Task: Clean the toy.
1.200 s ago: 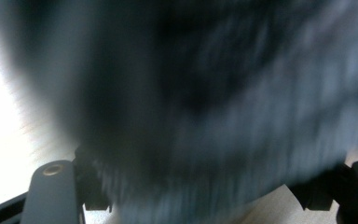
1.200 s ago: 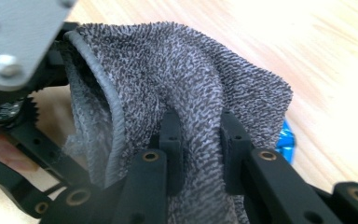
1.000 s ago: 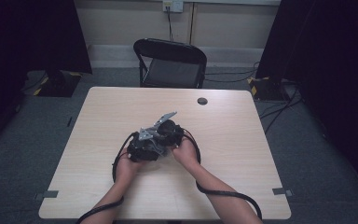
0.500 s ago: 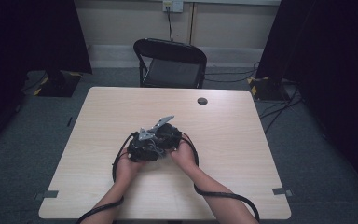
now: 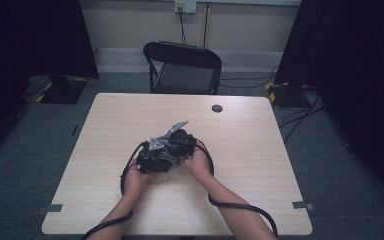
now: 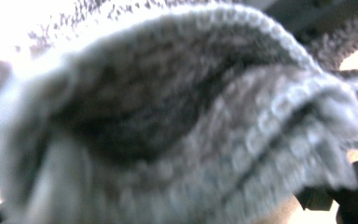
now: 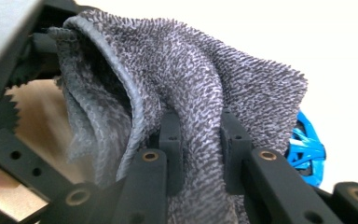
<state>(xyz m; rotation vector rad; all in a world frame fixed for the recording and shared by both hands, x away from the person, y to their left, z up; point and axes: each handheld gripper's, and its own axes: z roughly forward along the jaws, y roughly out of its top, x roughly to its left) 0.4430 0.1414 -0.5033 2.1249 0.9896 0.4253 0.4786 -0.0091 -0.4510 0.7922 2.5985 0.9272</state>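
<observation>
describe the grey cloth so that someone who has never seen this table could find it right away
Start at the light wooden table and go to its middle, where the person's two hands meet. The grey knitted cloth hangs there, pinched between the black jaws of the right hand-held gripper. It is the one soft, ribbed, woolly thing among hard black parts, with a bright blue plastic piece just behind it.

The cloth (image 7: pixel 191 93) I have in the jaws is grey, a mottled knit of dark and pale flecks with a lighter grey hem. My grippers (image 5: pixel 167 150) are black, one topped by a grey plate (image 5: pixel 170 135). Behind the cloth I see a bright blue part (image 7: pixel 305 149). The table (image 5: pixel 130 120) is pale wood-grain with a small dark disc (image 5: pixel 217 108). The chair (image 5: pixel 182 65) is black, the floor (image 5: pixel 30 150) grey, the wall (image 5: pixel 140 25) beige.
</observation>
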